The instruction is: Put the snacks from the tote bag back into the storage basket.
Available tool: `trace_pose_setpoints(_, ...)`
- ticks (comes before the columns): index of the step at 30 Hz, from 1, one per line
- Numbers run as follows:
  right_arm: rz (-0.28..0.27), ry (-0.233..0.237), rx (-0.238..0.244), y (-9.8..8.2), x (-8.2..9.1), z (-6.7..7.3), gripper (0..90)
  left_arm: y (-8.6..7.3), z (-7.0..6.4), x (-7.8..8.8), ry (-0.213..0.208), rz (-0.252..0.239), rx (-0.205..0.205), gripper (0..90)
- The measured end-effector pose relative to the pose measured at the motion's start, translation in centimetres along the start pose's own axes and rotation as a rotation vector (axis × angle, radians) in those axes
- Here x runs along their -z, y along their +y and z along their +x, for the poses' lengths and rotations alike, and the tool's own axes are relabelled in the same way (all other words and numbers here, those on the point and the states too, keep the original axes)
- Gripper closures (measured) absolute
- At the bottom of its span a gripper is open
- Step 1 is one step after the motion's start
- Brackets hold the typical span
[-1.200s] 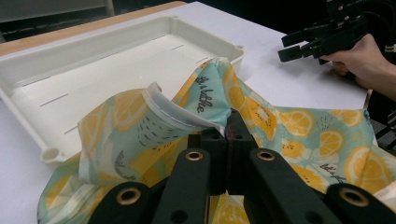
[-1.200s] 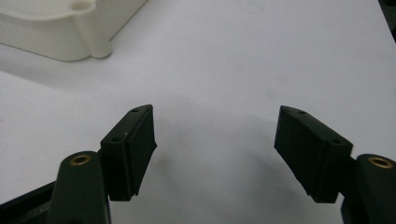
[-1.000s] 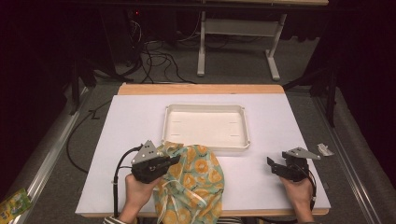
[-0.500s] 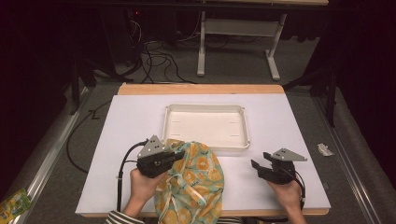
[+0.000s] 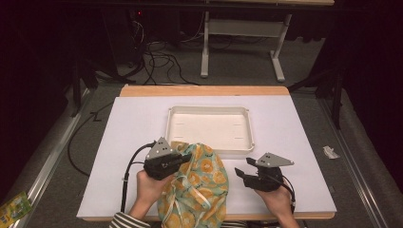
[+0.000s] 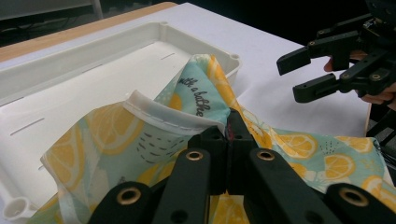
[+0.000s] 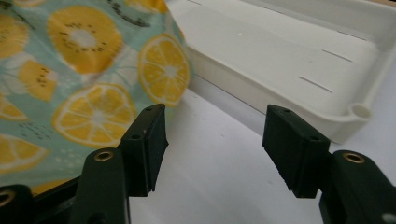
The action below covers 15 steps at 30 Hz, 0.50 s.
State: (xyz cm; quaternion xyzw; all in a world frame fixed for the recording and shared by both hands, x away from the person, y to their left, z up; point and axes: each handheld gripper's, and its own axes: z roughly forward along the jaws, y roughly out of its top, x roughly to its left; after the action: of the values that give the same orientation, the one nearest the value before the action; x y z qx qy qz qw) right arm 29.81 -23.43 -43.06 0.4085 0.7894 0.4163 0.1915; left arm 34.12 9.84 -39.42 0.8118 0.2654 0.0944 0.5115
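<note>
soft, light fabric bag (image 5: 197,187) at near table (image 5: 294,128) edge, top leaning on tray (image 5: 209,110) rim. left gripper (image 6: 229,122) clamped on its white hem; right gripper (image 5: 241,172) agape, empty, just beside. likely floppy: best pinched at opposite hem.

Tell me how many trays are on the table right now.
1. The white tray sits at the middle of the table, just beyond the citrus-print cloth bag, whose top edge overlaps its near rim. The bag could hide something small beneath it.
</note>
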Motion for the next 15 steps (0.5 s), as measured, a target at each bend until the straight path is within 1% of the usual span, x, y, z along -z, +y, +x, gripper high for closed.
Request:
trace_pose_setpoints(6,0.005,0.042,0.026,0.8,-0.7,1.6,38.7,0.0,-0.2,-0.2,-0.004,0.007,-0.005,89.4)
trace_pose_setpoints(10,0.007,0.07,0.04,1.1,-1.2,2.3,37.4,0.0,-0.3,-0.2,-0.006,0.005,-0.004,89.5)
trace_pose_setpoints(14,0.013,0.087,0.048,1.4,-1.6,3.1,36.3,-0.1,-0.2,-0.3,-0.008,0.007,-0.001,89.4)
trace_pose_setpoints(15,0.013,0.087,0.048,1.4,-1.6,3.1,36.3,-0.1,-0.2,-0.3,-0.008,0.007,-0.001,89.4)
